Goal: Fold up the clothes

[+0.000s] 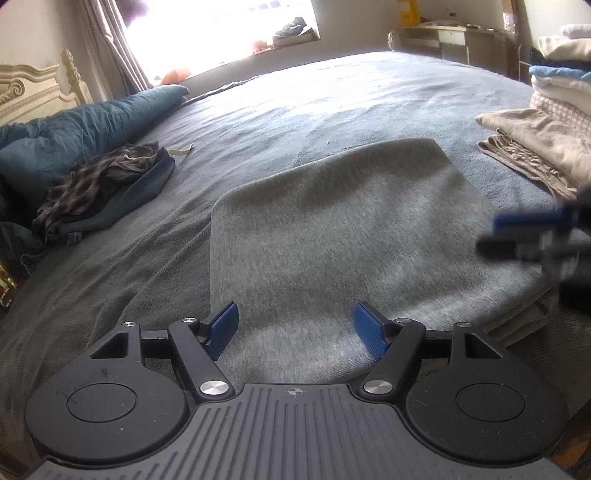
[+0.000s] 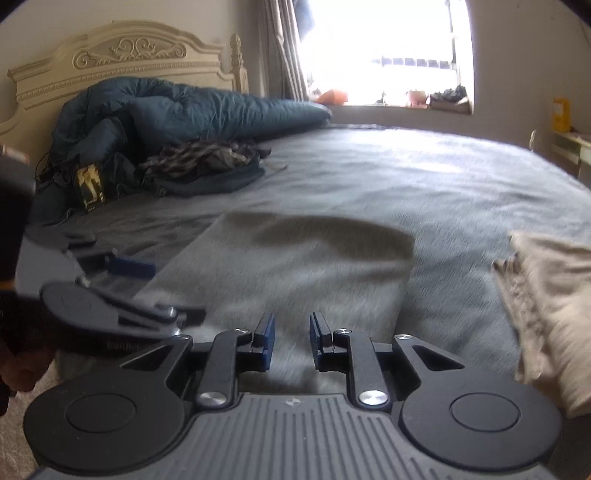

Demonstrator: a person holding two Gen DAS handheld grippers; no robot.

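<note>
A folded grey garment [image 1: 332, 229] lies flat on the grey bed cover [image 1: 332, 96], its layered edges at the near right. My left gripper [image 1: 297, 328] hovers over its near edge, open wide, with nothing between its blue pads [image 1: 223, 330]. At the right edge of the left wrist view, my right gripper [image 1: 489, 234] shows blurred over the garment's right side. In the right wrist view the right gripper [image 2: 292, 338] stands above the grey garment [image 2: 295, 258], its jaws narrowly apart and gripping nothing. My left gripper [image 2: 114, 256] shows at the left, held by a hand.
A heap of dark plaid and blue clothes [image 1: 103, 184] lies left, beside a rolled teal duvet [image 1: 74, 129] against the cream headboard [image 2: 122, 62]. Folded beige clothes [image 1: 535, 147] and a taller stack [image 1: 561, 74] stand at the right. A bright window and a desk [image 1: 454, 35] are beyond the bed.
</note>
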